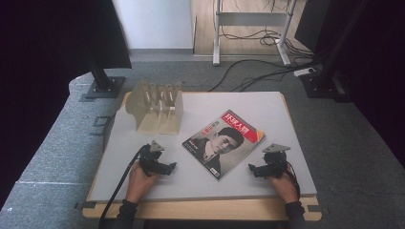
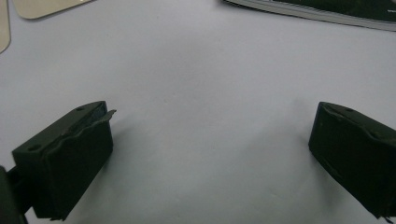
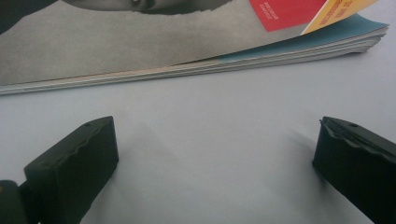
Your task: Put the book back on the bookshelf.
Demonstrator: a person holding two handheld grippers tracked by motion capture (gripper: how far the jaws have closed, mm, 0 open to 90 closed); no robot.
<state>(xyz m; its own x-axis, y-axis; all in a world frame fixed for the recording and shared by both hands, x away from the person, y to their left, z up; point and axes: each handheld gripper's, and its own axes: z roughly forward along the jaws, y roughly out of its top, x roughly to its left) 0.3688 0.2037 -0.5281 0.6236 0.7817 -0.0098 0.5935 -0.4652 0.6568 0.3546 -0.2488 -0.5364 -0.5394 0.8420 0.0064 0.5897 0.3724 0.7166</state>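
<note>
A magazine (image 1: 224, 142) with a red title and a grey portrait cover lies flat and askew in the middle of the grey table top (image 1: 267, 105). My left gripper (image 1: 172, 166) rests low on the table to the magazine's left, jaws wide apart and bare between them (image 2: 210, 149). On the magazine's right my right gripper (image 1: 251, 169) sits open too, pointing at the page edges (image 3: 210, 70) a short way off; its gripper view (image 3: 215, 158) has only bare table between the jaws.
A beige slotted file rack (image 1: 157, 107) stands at the table's back left; its base corner (image 2: 46, 7) is ahead of the left gripper. Monitor stands (image 1: 102, 81) and cables lie on the floor beyond. The wooden front edge (image 1: 200, 210) runs below my hands.
</note>
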